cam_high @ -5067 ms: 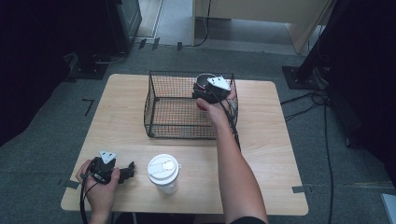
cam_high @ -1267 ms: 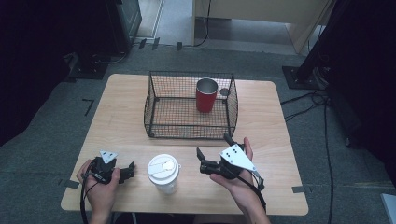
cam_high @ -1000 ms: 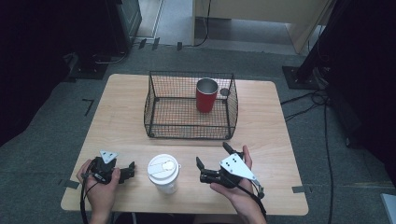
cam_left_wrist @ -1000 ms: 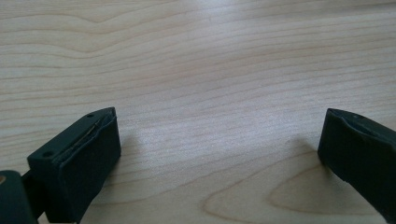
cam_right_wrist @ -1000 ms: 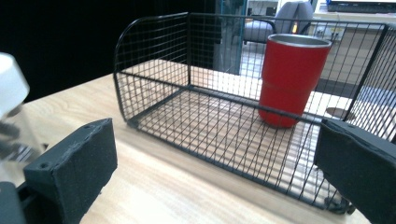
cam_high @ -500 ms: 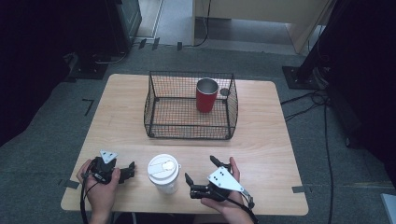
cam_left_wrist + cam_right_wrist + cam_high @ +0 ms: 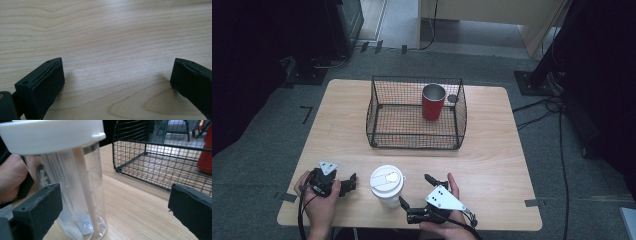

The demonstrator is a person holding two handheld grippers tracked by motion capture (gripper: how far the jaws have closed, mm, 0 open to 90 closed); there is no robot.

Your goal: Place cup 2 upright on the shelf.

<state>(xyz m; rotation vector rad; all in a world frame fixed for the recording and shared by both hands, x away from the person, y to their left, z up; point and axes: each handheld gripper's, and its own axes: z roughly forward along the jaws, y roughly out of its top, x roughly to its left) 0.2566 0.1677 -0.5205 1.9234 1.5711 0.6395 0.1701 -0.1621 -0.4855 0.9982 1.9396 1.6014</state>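
A clear tumbler with a white lid (image 7: 387, 184) stands upright near the table's front edge. In the right gripper view the tumbler (image 7: 75, 182) rises just beside the left jaw. My right gripper (image 7: 413, 188) is open, its jaws pointing left at the tumbler from close by, not touching it; the same gripper (image 7: 115, 212) holds nothing. My left gripper (image 7: 351, 183) rests to the tumbler's left, jaws toward it. In its own view the left gripper (image 7: 117, 82) is open over bare wood. A red cup (image 7: 433, 102) stands upright inside the black wire basket (image 7: 377, 117), at its back right.
The basket (image 7: 155, 157) lies beyond the tumbler in the right gripper view, with the red cup (image 7: 206, 152) at the far right. The wooden table (image 7: 497, 150) has bare room right of the basket. Dark stands and cables lie on the floor around it.
My right gripper left the red cup in the basket, came back to the front edge, and has slid left until its open jaws are next to the tumbler. The left gripper has stayed put.
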